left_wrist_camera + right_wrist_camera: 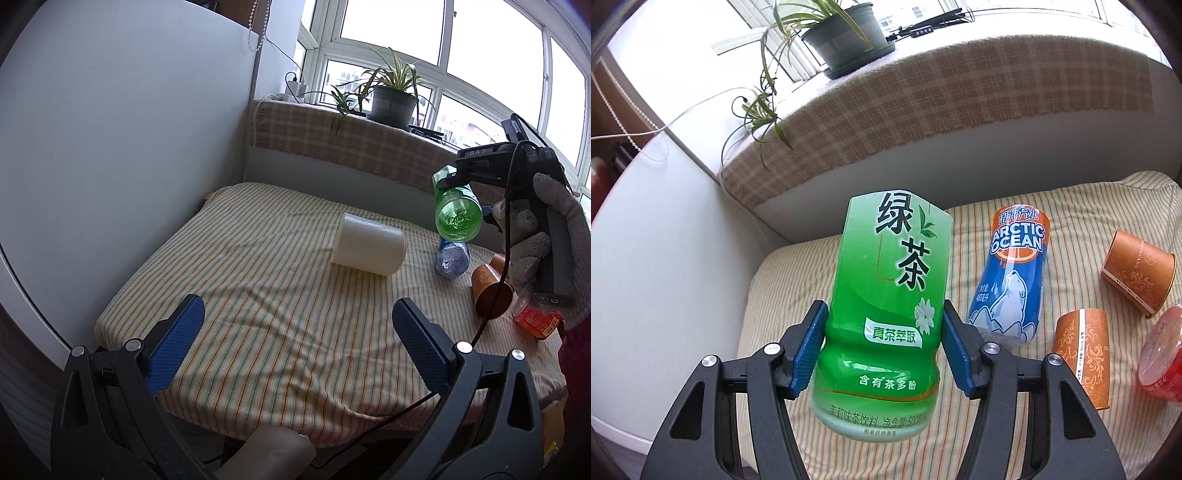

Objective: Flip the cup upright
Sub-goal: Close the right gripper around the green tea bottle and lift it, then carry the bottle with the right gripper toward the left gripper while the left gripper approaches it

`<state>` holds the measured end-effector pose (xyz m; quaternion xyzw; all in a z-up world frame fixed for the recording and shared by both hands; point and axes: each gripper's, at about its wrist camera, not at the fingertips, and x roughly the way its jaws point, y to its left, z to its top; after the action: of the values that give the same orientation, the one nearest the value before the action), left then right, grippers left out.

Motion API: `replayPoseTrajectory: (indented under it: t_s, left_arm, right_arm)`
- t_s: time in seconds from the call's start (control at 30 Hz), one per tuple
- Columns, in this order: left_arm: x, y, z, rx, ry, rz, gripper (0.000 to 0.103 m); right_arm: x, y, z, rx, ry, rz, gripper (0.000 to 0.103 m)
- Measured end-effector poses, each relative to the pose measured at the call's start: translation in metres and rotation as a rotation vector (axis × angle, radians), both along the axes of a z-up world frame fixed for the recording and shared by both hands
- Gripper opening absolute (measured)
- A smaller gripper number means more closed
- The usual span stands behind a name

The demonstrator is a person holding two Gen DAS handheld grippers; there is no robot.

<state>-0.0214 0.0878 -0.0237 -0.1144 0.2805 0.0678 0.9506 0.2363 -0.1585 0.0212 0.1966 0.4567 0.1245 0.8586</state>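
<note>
At the centre of the left wrist view, a cream-white cup lies on its side on the striped cloth of the table, its closed base turned toward the upper left of the frame and its body plain, with no print that can be read. Low in that frame the left claw is spread wide with nothing between its blue pads, well short of the cup. At the right edge a gloved right hand holds the other tool, with a green bottle raised above the cloth.

Across the middle of the right wrist view the right claw is closed on that green bottle, the blue pads pressing its waist from both sides. Its label carries large Chinese characters "绿茶", smaller lines of Chinese below, and "500" near the bottom edge. Right of it a blue bottle lies on the cloth, printed "ARCTIC OCEAN" over an orange slice and a polar bear. Further right lie two orange paper cups with pale scroll patterns, one nearer the lower right and one higher; their small lettering is too fine to read. A red container sits at the right edge. A potted plant stands on the sill at the top.
</note>
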Motion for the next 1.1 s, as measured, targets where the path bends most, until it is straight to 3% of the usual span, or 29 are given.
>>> replayPoseTrajectory:
  t_s: [0.43,0.77,1.1]
  left_arm:
    - [0.010,-0.016,-0.001,-0.051,0.022,-0.058,0.103]
    - [0.019,-0.029,-0.008,-0.087,0.069,-0.113,0.103]
    - [0.024,-0.050,-0.016,-0.094,0.105,-0.157,0.103]
  right_arm:
    - [-0.068,-0.037,0.003,0.022,-0.031,0.089,0.059]
    - [-0.107,-0.046,-0.037,-0.015,0.034,0.153,0.059]
    - [-0.121,-0.048,-0.078,-0.063,0.103,0.186,0.059]
